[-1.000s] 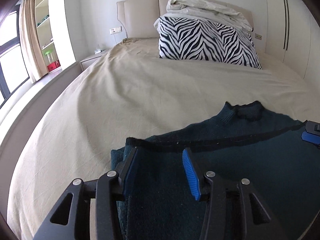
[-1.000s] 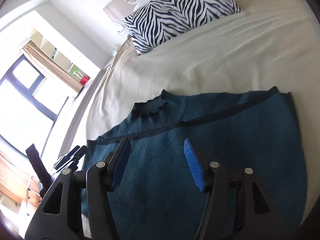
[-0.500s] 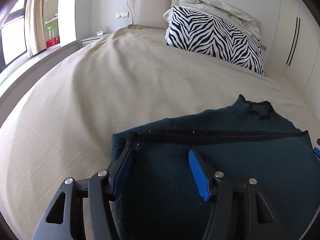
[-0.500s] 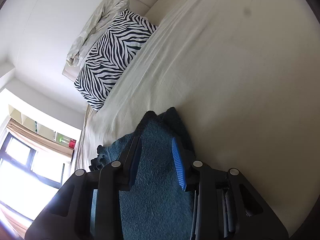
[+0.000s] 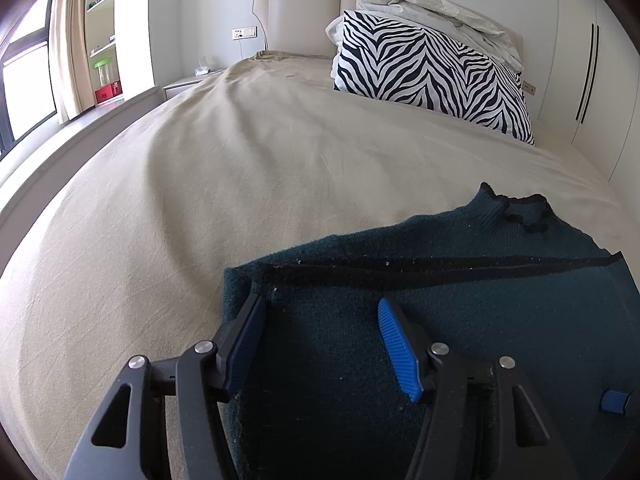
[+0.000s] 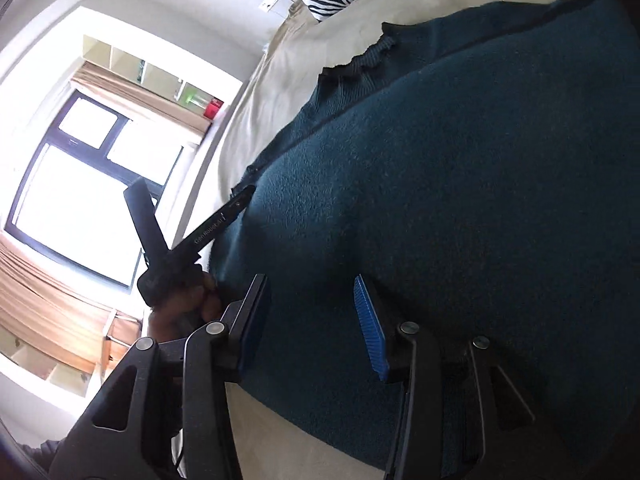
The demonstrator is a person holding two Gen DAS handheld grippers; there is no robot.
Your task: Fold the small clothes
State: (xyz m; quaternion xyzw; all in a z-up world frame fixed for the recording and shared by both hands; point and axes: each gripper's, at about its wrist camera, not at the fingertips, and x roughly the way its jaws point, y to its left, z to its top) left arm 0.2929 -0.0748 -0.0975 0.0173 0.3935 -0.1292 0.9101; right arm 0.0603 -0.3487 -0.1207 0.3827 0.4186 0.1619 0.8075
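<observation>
A dark teal knit sweater (image 5: 460,312) lies flat on the beige bed sheet (image 5: 240,184), folded over itself, with its collar (image 5: 520,212) at the far right. My left gripper (image 5: 320,312) is open, low over the sweater's left edge, nothing between its blue pads. My right gripper (image 6: 310,292) is open and empty, low over the sweater (image 6: 460,180) near its front edge. The left gripper's body (image 6: 188,232) and the hand that holds it show at the sweater's left side in the right wrist view. A blue tip of the right gripper (image 5: 612,402) shows in the left wrist view.
A zebra-striped pillow (image 5: 428,68) with a crumpled white duvet (image 5: 432,4) on it stands at the headboard. A window, curtains and shelves (image 6: 100,152) line the left side. A wardrobe (image 5: 588,72) stands to the right of the bed.
The right gripper swung from the sweater's right edge back over its front middle and opened wider. The left gripper stayed open at the left edge and shifted only slightly.
</observation>
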